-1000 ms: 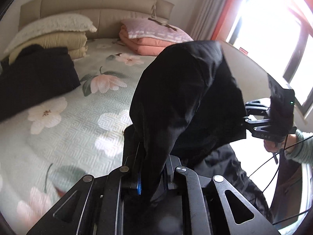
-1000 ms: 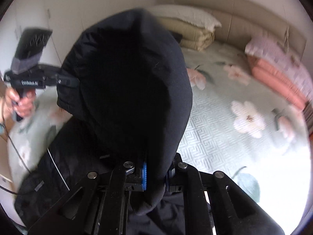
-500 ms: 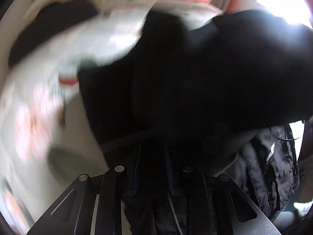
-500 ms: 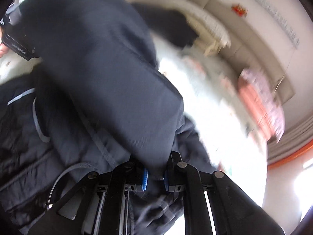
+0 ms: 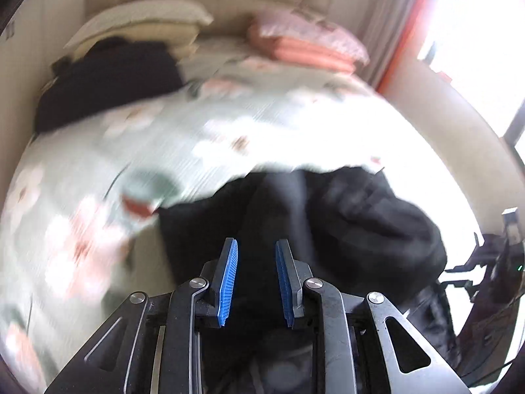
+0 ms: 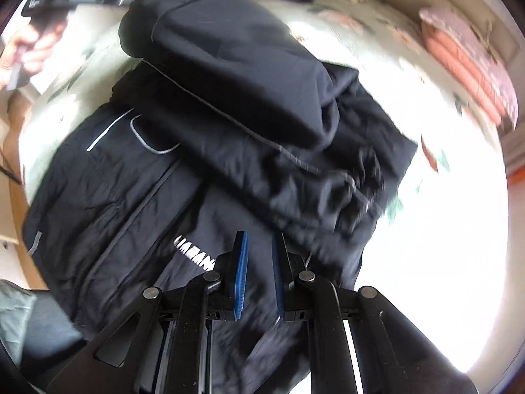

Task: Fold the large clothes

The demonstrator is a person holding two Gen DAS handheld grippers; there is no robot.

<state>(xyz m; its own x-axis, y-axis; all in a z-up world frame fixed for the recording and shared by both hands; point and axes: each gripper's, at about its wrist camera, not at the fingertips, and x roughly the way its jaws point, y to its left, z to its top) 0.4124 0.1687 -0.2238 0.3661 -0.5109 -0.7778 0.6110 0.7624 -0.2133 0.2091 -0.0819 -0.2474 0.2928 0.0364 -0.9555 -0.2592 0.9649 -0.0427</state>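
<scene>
In your left wrist view, the black jacket (image 5: pixel 328 229) lies bunched on the floral bed (image 5: pixel 164 151), nearer you than the pink quilts (image 5: pixel 305 46). Your left tool (image 5: pixel 256 279) stands parted and empty, nothing between its pads.

In your right wrist view, one fold looks made: the jacket's (image 6: pixel 197 164) upper part, hood included, is doubled over its body. The right tool (image 6: pixel 259 272) shows a narrow gap with no cloth in it. Smoothing and further folds probably remain.
</scene>
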